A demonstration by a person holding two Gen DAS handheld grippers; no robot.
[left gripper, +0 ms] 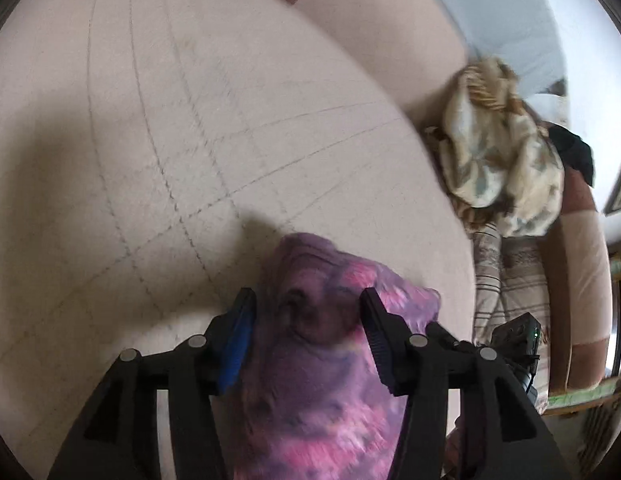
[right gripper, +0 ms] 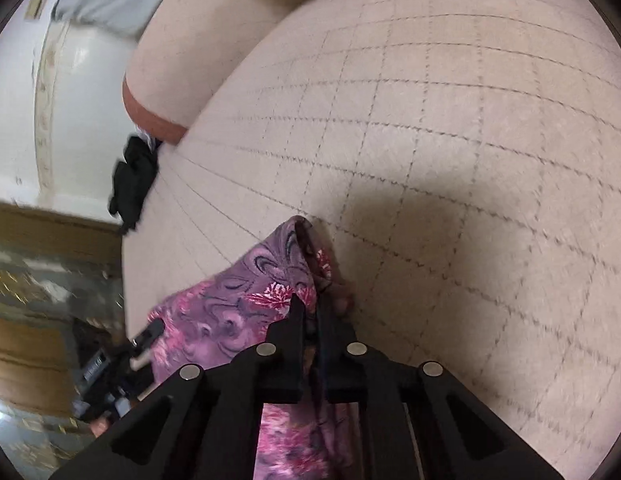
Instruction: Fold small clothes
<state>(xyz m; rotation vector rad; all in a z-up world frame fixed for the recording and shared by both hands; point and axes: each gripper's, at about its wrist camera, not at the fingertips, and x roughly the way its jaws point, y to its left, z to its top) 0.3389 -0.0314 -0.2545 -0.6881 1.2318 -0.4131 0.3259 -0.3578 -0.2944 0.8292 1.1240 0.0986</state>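
Right gripper [right gripper: 310,312]: black two-finger tool, clenched on a bunched edge of the purple-and-pink patterned fabric garment [right gripper: 246,292]; the cloth is seen pinched between the nearly closed fingers and trailing back beneath them.

Left gripper [left gripper: 306,316]: black two-finger tool with a blue pad [left gripper: 236,340] on its left finger; the fingers are spread apart, with the garment [left gripper: 310,380] lying between them. No squeeze on the cloth is visible, so it is judged released, or at most loosely straddling the fabric.

Garment position: directly under and between both tools, draped over the near edge of the beige quilted sofa cushion [left gripper: 170,140], its front tip reaching just ahead of the fingertips.

Ahead of the grippers: bare quilted cushion surface with stitched grid lines [right gripper: 450,140].

Far right of the left gripper: a crumpled cream floral cloth [left gripper: 506,160] against the cushion's side, with a striped fabric [left gripper: 506,276] below it.

Far left of the right gripper: a small black cloth [right gripper: 134,180] at the cushion's edge; whether it is clothing cannot be told.

Step in hand: judged as carrying the garment onto the cushion, before any fold; no fold line is yet visible.

Next move: a firm hold by the left tool on a second edge is judged necessary, followed by drawing the two holds apart so the cloth is laid flat on the open cushion ahead.
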